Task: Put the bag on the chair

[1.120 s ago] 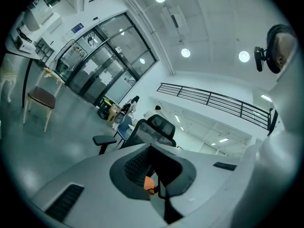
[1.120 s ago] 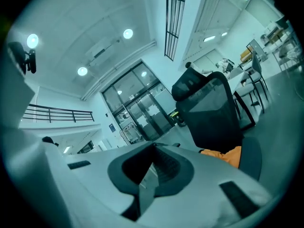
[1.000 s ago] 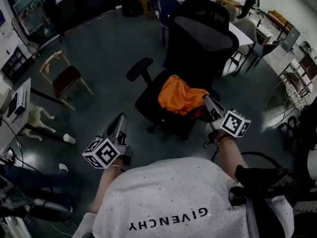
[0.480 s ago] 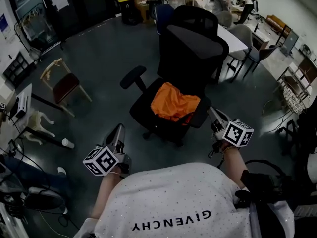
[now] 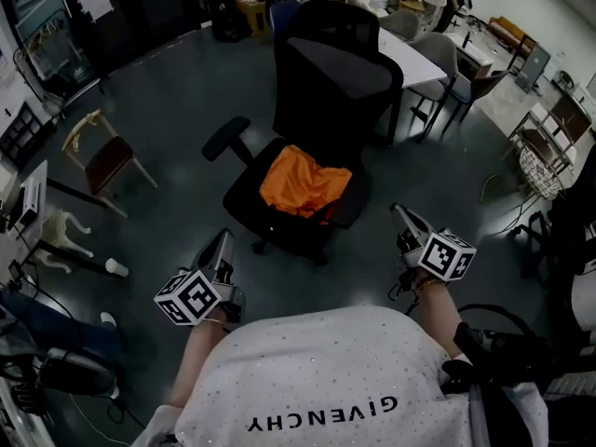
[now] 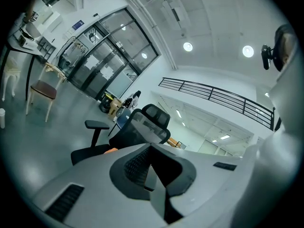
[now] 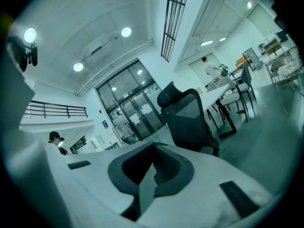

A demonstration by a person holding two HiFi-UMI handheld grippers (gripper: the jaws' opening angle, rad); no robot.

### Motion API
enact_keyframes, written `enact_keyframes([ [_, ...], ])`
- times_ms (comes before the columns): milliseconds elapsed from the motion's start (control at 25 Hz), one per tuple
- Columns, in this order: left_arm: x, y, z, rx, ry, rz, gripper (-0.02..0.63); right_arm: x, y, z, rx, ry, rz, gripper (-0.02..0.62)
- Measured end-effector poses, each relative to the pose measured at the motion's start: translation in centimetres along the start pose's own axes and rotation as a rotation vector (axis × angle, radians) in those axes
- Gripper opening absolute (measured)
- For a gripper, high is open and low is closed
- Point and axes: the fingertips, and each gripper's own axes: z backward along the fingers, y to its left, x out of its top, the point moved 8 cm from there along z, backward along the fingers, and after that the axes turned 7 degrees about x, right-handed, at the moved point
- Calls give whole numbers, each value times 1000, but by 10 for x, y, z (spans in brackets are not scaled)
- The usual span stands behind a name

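Dark grey floor [image 5: 186,91] of an open workroom, desks and seating at the far edge. Black office chair [image 5: 321,110] stands mid-floor, backrest away from the person. Orange bag [image 5: 305,182] lies crumpled on the chair's seat, between the armrests, touching neither gripper. Left gripper [image 5: 223,240] is held low at the person's left, pointing toward the chair and well short of it; its fingers [image 6: 152,177] are pressed together with nothing between them. Right gripper [image 5: 399,214] sits to the right of the seat, near its front corner but apart from it; its fingers [image 7: 146,184] are likewise pressed together and empty. Wooden chair [image 5: 98,152] with a red-brown seat stands off to the left, a paper cup [image 5: 116,267] on the floor near it. White surface [image 5: 410,56] lies behind the office chair.
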Motion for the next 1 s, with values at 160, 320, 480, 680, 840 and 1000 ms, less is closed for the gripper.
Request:
enact_keyframes([
  [160,-3,-15,-6,-27,9,-16,2,-2,-7,19,-23,-7,-1,-3],
  [320,-8,-20,-9,-39,17,-19,2,-5,-9,31,-39,-3,17,-3],
  [480,-14,-24,-11,-48,24,-24,2,-9,-7,40,-43,11,43,-3],
  [680,-23,-33,-15,-57,24,-24,2,-14,-7,55,-36,28,54,-3],
  [840,-33,-48,-16,-71,21,-26,2,-18,-4,72,-21,53,72,-3],
  [1000,-42,-66,-16,-86,5,-33,2,-21,-6,92,-11,78,96,-3],
])
